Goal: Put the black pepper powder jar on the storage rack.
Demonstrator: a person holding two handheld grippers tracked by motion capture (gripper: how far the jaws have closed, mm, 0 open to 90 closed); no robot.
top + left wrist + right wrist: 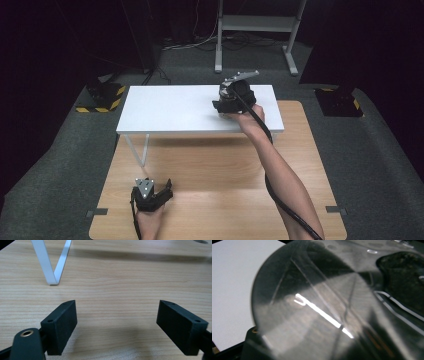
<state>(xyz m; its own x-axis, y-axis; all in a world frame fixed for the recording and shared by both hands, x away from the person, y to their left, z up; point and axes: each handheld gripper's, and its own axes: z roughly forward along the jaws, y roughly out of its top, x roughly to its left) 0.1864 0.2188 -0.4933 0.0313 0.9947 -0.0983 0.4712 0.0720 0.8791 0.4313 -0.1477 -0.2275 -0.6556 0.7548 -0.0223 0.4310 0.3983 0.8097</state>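
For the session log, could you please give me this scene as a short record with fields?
surface: wooden table with a white shelf standing on its far part
left gripper: near the table's front left, jaws wide apart, nothing between them
right gripper: over the shelf's right part
object at right gripper: round, shiny disc, blurred and close to the lens; what it is cannot be told
right grip: jaws hidden, cannot tell
shelf leg: white, V-shaped, ahead of the left gripper

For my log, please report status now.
Left hand-held gripper open over wooden table. Right hand-held gripper at white table, shiny round thing against it, grip unclear.
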